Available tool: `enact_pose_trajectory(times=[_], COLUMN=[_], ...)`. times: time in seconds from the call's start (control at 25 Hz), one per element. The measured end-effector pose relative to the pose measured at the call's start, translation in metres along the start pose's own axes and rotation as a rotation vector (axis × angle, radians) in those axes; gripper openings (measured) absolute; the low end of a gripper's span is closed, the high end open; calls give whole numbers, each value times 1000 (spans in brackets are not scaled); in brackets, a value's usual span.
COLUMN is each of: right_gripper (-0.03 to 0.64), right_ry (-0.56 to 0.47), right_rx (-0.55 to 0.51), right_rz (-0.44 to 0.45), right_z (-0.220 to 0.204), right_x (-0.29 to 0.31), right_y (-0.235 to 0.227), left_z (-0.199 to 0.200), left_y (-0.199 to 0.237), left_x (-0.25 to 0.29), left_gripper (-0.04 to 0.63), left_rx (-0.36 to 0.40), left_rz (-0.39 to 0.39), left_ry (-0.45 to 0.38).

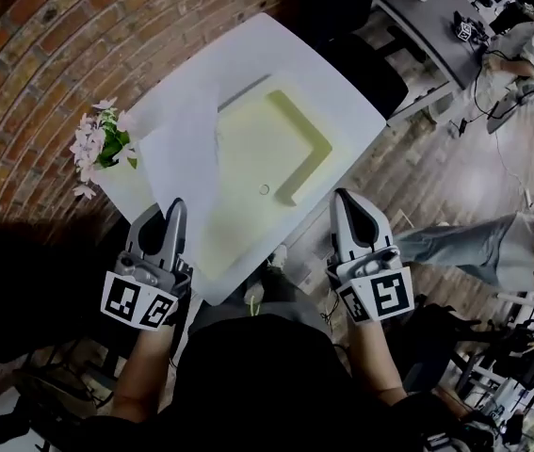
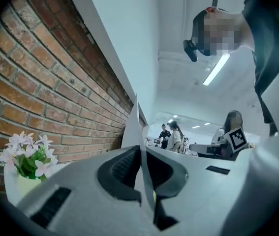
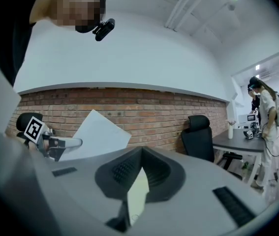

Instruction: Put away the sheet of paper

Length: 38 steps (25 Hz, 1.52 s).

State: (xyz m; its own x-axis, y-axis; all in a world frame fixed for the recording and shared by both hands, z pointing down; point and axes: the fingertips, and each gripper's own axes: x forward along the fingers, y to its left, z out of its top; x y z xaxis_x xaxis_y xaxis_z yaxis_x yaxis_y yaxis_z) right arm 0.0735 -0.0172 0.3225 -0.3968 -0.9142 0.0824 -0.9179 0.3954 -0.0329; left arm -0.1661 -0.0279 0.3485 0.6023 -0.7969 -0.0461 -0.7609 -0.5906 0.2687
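Left gripper (image 1: 176, 205) (image 2: 140, 149): jaws fully closed, pinching lower edge of sheet of paper (image 1: 184, 153) (image 2: 132, 127). Sheet lifted off white table (image 1: 276, 55), standing above table's left part, near flowers (image 1: 102, 144). Right gripper (image 1: 345, 196) (image 3: 140, 154): jaws closed on thin edge of pale yellow folder (image 1: 248, 149) (image 3: 138, 193). Folder lies on table, just right of sheet.

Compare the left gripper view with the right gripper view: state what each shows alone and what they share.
Left only: flowers. Right only: a black chair and a pale yellow folder clamped in the right gripper. Both: the brick wall and the sheet of paper held in the shut left gripper.
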Motion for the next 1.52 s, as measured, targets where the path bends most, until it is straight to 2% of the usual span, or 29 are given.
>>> enact_pose_trajectory(times=[0.12, 0.32, 0.44, 0.64, 0.84, 1.08, 1.32, 1.52], right_gripper=[12, 14, 14, 14, 14, 12, 12, 12], right_ry=[-17, -23, -21, -13, 1, 19, 31, 43], right_rx=[5, 12, 13, 20, 14, 10, 9, 8], right_rz=[39, 94, 108, 109, 111, 118, 141, 151], right_z=[2, 5, 3, 1, 0, -5, -9, -13], right_x=[10, 22, 25, 26, 31, 39, 50, 53], right_y=[-10, -24, -30, -38, -42, -40, -34, -33], left_z=[0, 2, -8, -45, -82, -120, -157, -192], left_y=[-6, -13, -11, 1, 32, 72, 84, 99], left_x=[10, 18, 22, 22, 17, 4, 2, 5], left_gripper=[26, 26, 26, 26, 26, 26, 26, 26], left_rx=[16, -15, -70, -164, -276, -325, -363, -488], left_rz=[20, 64, 74, 106, 182, 267, 332, 425], left_ry=[2, -13, -4, 52, 99, 145, 195, 180])
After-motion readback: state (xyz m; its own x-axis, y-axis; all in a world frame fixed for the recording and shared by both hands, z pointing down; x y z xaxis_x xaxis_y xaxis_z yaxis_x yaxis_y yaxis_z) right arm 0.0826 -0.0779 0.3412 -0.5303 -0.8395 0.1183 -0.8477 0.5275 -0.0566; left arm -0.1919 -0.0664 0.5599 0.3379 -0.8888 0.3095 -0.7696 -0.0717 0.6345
